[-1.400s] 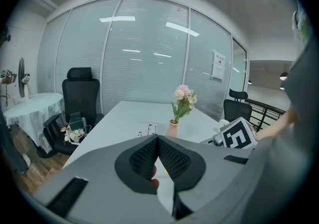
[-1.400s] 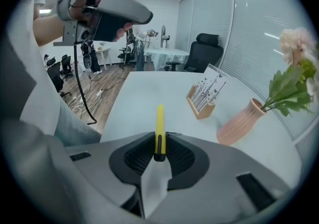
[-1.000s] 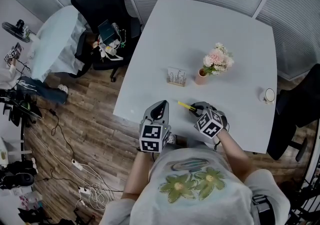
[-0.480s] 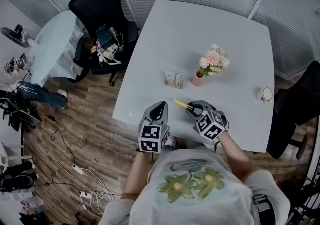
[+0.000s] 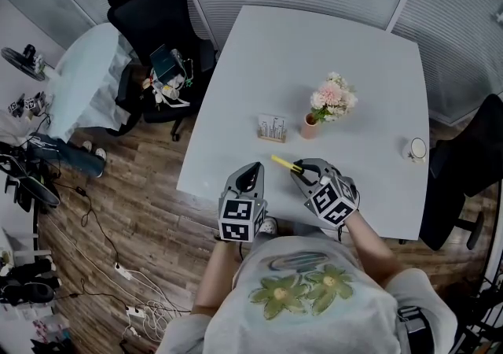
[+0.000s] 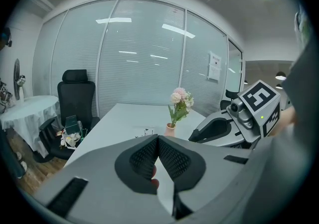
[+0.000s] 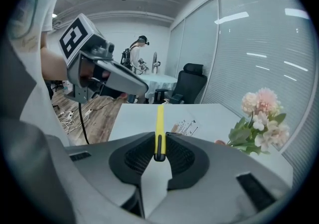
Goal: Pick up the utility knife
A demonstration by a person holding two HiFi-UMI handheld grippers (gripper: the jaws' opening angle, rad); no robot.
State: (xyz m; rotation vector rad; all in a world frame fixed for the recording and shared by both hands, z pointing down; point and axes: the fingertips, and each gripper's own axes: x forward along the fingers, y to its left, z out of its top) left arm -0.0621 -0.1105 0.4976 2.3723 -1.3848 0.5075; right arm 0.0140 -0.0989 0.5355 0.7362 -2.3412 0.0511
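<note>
Head view: utility knife (image 5: pixel 283 163) higher now

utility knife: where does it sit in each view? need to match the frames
Head view: utility knife at lower centre, a yellow strip sticking up-left out of the right tool.
Left gripper view: knife not to be made out; only the right tool's body shows at right.
Right gripper view: dead centre, clamped between the jaws, pointing away.
Shared landmark: pink flowers, in all three.
</note>
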